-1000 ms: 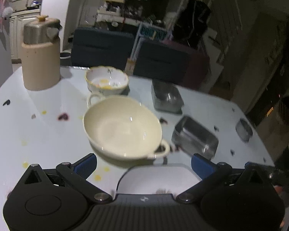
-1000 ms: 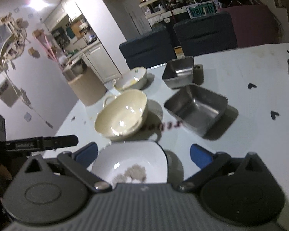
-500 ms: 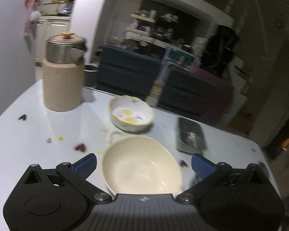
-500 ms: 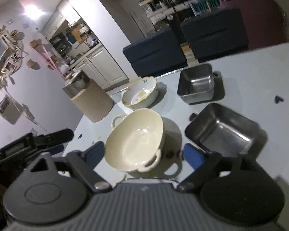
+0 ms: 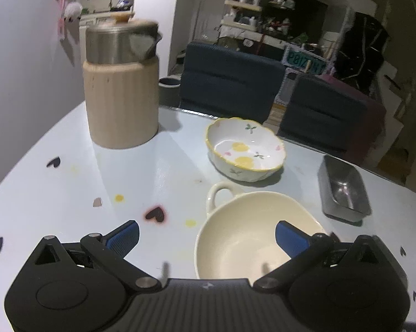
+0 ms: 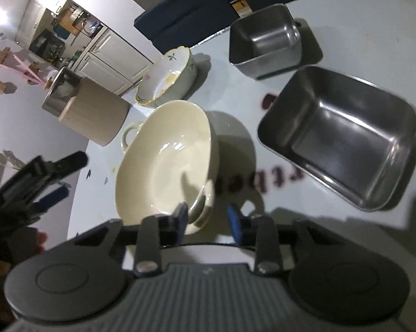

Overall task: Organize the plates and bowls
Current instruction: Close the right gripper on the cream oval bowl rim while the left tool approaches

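Observation:
A cream two-handled bowl (image 6: pixel 163 160) sits mid-table, and its near handle lies between the pads of my right gripper (image 6: pixel 207 217). The jaws are closing; the left pad is inside the rim, and a small gap still shows at the right pad. In the left wrist view the same bowl (image 5: pixel 246 238) is low and right of centre. My left gripper (image 5: pixel 207 238) is open above its near left side, holding nothing. A flowered bowl with a yellow rim (image 5: pixel 245 149) stands just behind the cream bowl. A white plate edge (image 6: pixel 196 253) shows under my right gripper.
A tall beige canister with a steel lid (image 5: pixel 122 91) stands at the back left. A large steel tray (image 6: pixel 343 138) and a smaller steel tray (image 6: pixel 266 41) lie right of the bowls. Dark chairs (image 5: pixel 227 83) line the far table edge. Heart stickers dot the table top (image 5: pixel 69 193).
My right gripper has come forward and down to the cream bowl, and its jaws have narrowed from wide open around the near handle. My left gripper has swung left and lower and stays open.

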A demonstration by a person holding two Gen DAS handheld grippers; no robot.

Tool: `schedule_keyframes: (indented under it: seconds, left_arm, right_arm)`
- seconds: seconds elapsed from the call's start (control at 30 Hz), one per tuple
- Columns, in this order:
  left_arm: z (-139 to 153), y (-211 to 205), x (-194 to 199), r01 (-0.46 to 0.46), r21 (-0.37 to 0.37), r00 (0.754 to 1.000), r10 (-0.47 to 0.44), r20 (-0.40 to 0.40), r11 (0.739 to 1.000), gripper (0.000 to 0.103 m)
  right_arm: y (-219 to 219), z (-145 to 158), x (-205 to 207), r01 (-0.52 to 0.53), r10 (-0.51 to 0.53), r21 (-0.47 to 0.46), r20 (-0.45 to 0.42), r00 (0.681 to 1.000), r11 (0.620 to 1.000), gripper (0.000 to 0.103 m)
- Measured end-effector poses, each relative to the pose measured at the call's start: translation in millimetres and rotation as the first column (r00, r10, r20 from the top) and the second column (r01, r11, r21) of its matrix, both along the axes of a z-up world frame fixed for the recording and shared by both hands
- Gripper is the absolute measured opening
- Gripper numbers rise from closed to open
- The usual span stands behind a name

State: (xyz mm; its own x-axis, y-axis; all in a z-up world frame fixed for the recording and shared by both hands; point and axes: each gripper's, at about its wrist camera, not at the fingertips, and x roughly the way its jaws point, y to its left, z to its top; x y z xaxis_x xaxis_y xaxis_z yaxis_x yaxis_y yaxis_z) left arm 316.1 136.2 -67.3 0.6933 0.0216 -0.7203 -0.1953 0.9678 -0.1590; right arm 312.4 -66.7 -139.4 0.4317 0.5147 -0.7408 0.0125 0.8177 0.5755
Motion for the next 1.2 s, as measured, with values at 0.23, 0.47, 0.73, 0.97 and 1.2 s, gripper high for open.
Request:
schedule_keyframes:
  seconds: [0.23, 0.47, 0.73, 0.97, 1.2]
  left_arm:
    - [-25, 10, 21, -0.067, -0.005, 0.996, 0.066, -0.061, 0.998, 0.103]
    - [-36, 15, 29, -0.081, 0.038, 0.992, 0.085, -0.094, 0.996, 0.102]
    - [-41, 25, 24, -0.093, 0.079, 0.983, 0.104, -0.150, 0.992, 0.101]
    - [-40, 30, 19, -0.062, 0.090, 0.987, 0.074, -0.143, 0.994, 0.101]
    - [-43, 22, 24, -0.036, 0.081, 0.987, 0.048, -0.153, 0.996, 0.100]
  right_arm:
    - [8, 3, 8, -0.051, 0.051, -0.040, -0.004, 0.999, 0.998, 0.019]
    - [6, 2, 19, -0.073, 0.072, -0.008, -0.073, 0.995, 0.997, 0.021]
    - [9, 5, 30, -0.020, 0.019, -0.085, -0.014, 1.000, 0.996, 0.018]
    - [5, 4, 40, 0.064, -0.068, -0.087, -0.034, 0.997, 0.994, 0.010]
    - [14, 18, 16, 0.021, -0.023, -0.064, -0.039, 0.999, 0.998, 0.026]
